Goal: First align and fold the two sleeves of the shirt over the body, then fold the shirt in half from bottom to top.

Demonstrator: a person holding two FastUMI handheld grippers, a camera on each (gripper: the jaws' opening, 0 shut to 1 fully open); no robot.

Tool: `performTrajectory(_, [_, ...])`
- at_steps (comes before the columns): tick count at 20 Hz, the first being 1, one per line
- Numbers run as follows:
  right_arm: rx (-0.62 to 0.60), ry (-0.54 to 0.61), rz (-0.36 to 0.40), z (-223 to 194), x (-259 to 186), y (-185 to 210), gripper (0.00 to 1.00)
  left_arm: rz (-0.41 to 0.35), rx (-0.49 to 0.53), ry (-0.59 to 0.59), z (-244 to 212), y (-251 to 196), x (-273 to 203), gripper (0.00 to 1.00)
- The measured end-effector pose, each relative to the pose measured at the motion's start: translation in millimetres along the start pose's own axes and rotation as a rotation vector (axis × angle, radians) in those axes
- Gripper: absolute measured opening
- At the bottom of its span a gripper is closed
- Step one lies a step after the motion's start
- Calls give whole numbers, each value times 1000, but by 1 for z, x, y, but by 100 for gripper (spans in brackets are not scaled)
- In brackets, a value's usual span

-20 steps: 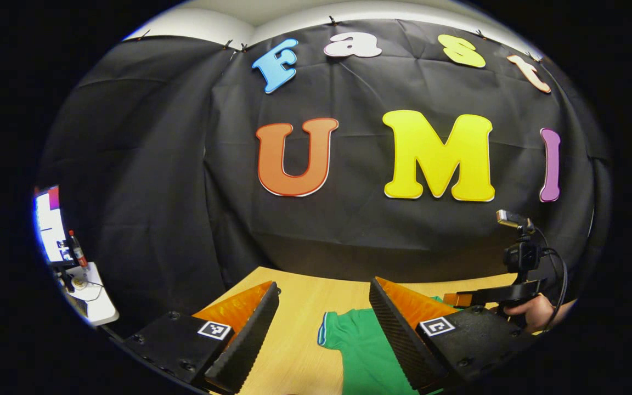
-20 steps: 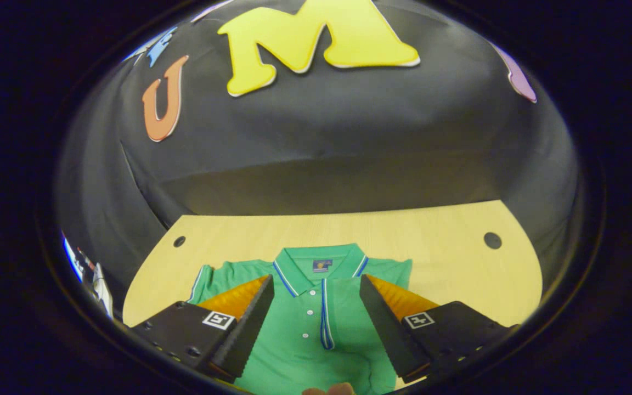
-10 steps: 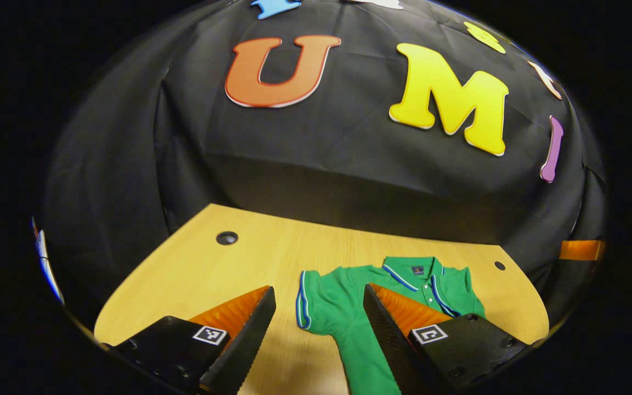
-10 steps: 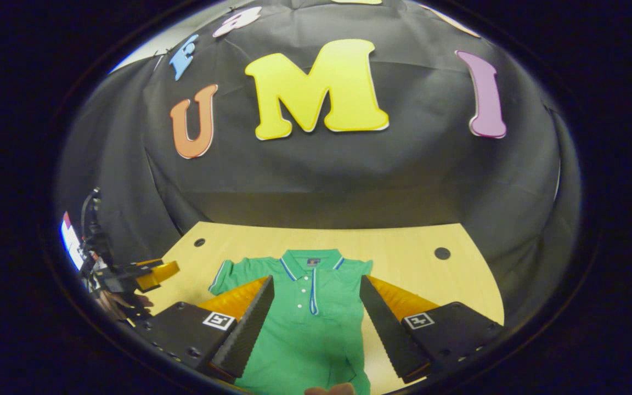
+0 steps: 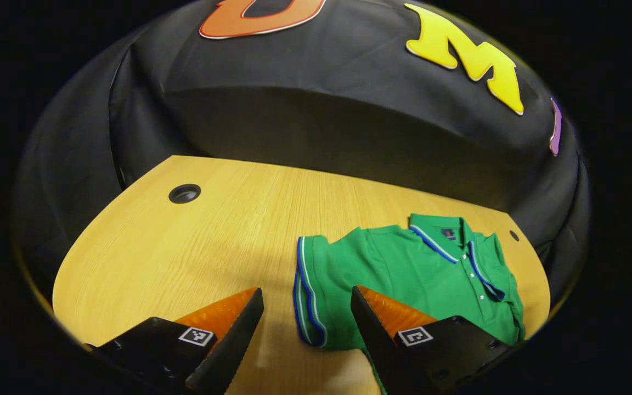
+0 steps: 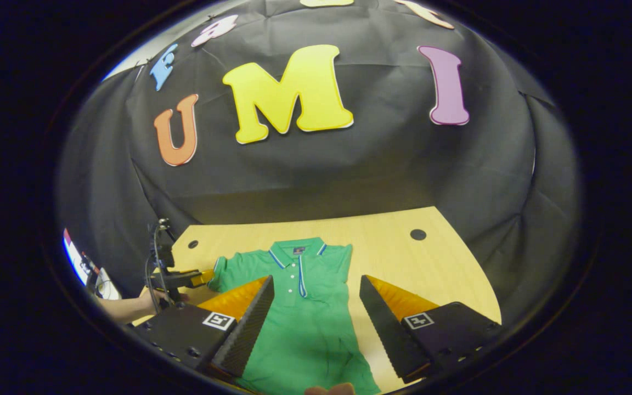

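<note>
Both grippers hang above the table with their jaws spread wide and nothing between them. In the left gripper view, the left gripper (image 5: 305,323) hovers over the striped cuff of the shirt's left sleeve (image 5: 308,291), which lies flat and stretched out to the left of the body, not touching either finger. The green polo shirt (image 5: 415,274) lies face up on the wooden table (image 5: 184,247), collar toward the far black wall, buttons showing. In the right gripper view, the right gripper (image 6: 316,318) is held over the shirt's (image 6: 305,318) lower body, and the left gripper (image 6: 181,278) shows farther off at the left, just beside the sleeve, held by a hand (image 6: 148,300).
</note>
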State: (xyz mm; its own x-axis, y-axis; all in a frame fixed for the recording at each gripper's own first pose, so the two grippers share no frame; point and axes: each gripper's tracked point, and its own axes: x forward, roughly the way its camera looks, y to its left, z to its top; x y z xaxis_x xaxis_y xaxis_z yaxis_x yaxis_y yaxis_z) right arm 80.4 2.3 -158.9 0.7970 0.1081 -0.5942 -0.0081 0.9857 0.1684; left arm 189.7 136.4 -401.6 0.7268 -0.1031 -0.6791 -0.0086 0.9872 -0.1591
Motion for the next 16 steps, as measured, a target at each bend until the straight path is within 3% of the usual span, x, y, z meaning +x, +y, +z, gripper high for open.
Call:
performTrajectory(7, [71, 20, -7, -8, 6, -13, 96, 84, 75, 66, -13, 1, 17, 99])
performTrajectory(9, [81, 10, -18, -6, 8, -19, 96, 78, 91, 77, -13, -7, 18, 88])
performTrajectory(13, [95, 6, -26, -4, 9, -31, 96, 42, 102, 94, -13, -23, 23, 41])
performTrajectory(14, [99, 3, -28, -3, 8, -33, 96, 48, 111, 101, -14, -25, 23, 18])
performTrajectory(16, [101, -5, -32, -1, 9, -39, 96, 36, 120, 116, -12, -31, 20, 8])
